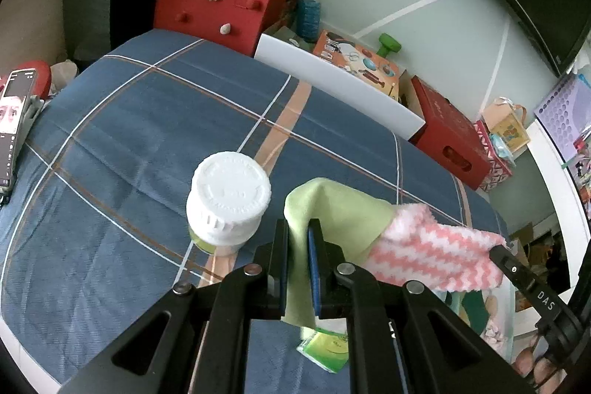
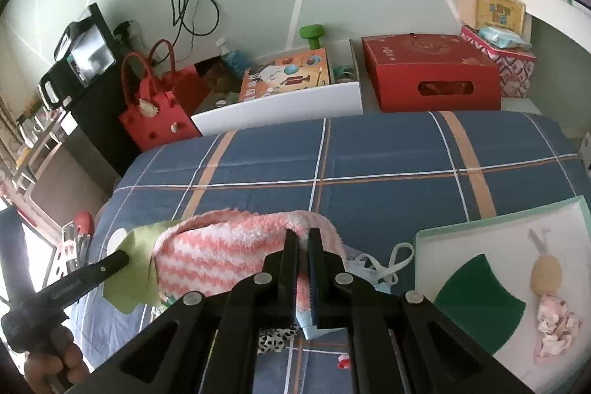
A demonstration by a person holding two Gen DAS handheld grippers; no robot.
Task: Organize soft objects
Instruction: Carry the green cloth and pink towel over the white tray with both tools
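Above the bed [image 2: 369, 150], between our two tools, hangs the soft bundle: a pink-and-white zigzag fuzzy cloth [image 2: 225, 253] lying against a green cloth [image 1: 332, 209]. Our left hand-held gripper [image 1: 298, 246] is clenched on the green cloth's edge; our right hand-held gripper [image 2: 303, 246] is clenched on the fuzzy cloth's far end. Both are lifted clear of the plaid bedcover, stretched between us.

Progress, as we judge it: partway. A tray [image 2: 436, 246] at the bed's right edge already carries a small pink crumpled fabric [image 2: 554, 327] and a tan soft piece [image 2: 546, 274]. Left loose on the bedcover: a face mask [image 2: 376, 270] and a spotted fabric [image 2: 275, 338] under our right tool. A white-capped jar [image 1: 227, 202] and green packet [image 1: 327, 346] sit nearby.
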